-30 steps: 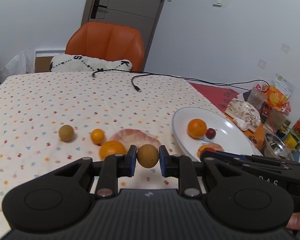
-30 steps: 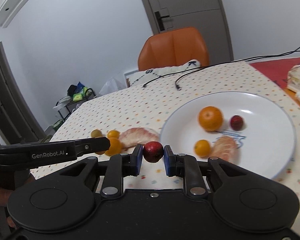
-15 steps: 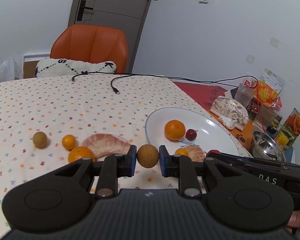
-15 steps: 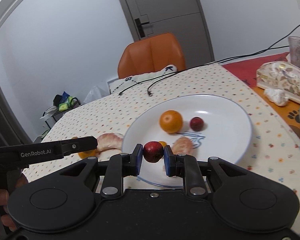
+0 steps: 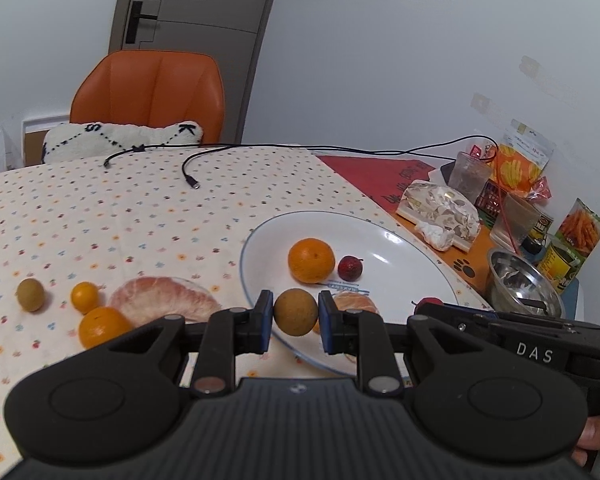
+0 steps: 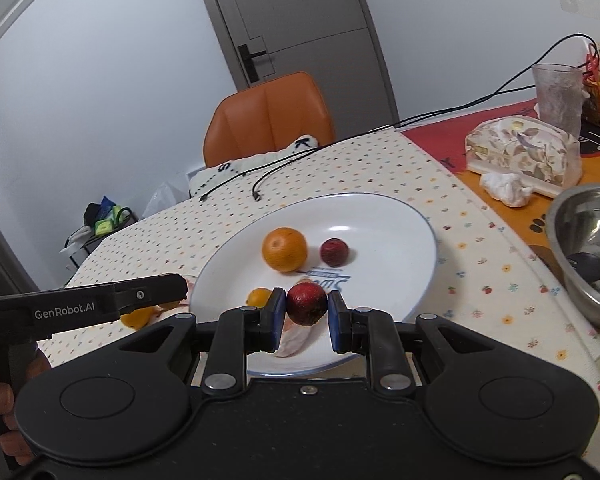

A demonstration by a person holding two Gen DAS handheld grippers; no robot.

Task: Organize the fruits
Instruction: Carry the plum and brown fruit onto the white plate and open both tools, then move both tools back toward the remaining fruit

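The left gripper [image 5: 295,315] was held level above the near rim of the white plate [image 5: 384,236], its fingers pinching a brown round fruit [image 5: 295,312]. The right gripper [image 6: 307,307] hung over the plate's near part, its fingers pinching a dark red fruit [image 6: 307,303]. Against a second earlier, both had come nearer the plate, and the left one had swung right from over the pomelo segment [image 5: 164,300]. On the plate lay one orange [image 5: 311,260], one red fruit [image 5: 349,268], one peeled segment [image 5: 356,304] and one small orange fruit [image 6: 259,297]. On the table to the plate's left sat two oranges [image 5: 100,326] and one brown fruit [image 5: 30,295].
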